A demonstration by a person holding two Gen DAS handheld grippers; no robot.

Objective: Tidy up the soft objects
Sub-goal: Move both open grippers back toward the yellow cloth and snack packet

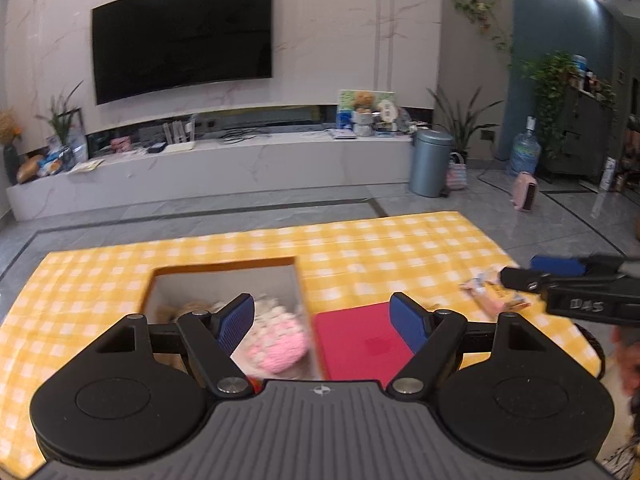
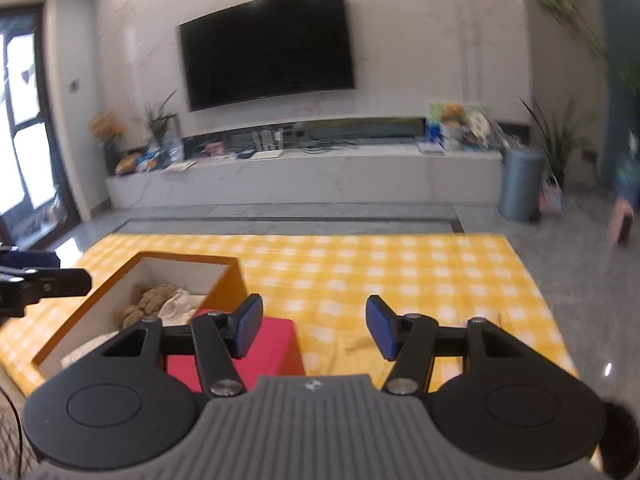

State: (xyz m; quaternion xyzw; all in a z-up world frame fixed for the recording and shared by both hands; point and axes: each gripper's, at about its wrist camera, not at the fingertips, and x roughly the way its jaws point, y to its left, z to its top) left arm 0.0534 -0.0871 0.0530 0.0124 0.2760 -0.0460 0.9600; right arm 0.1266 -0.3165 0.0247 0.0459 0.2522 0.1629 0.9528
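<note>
An orange-walled box [image 1: 224, 270] with a white inside stands on the yellow checked cloth [image 1: 380, 240]. In it lie a pink and white plush [image 1: 276, 346] and, in the right wrist view, a brown plush [image 2: 154, 300] and a white soft piece [image 2: 180, 305]. Against the box's right side sits a red block [image 1: 360, 346]. My left gripper [image 1: 322, 324] hovers open over the box and the block, with nothing between its fingers. My right gripper [image 2: 316, 328] is open over bare cloth. A small orange and white soft thing [image 1: 494, 294] lies beside the right gripper's [image 1: 520, 276] fingertips.
Grey tiled floor surrounds the cloth. Behind it runs a low white TV bench [image 1: 240, 160] under a wall TV [image 1: 182, 36]. A grey bin [image 1: 430, 162], a water bottle [image 1: 524, 152] and potted plants stand at the right.
</note>
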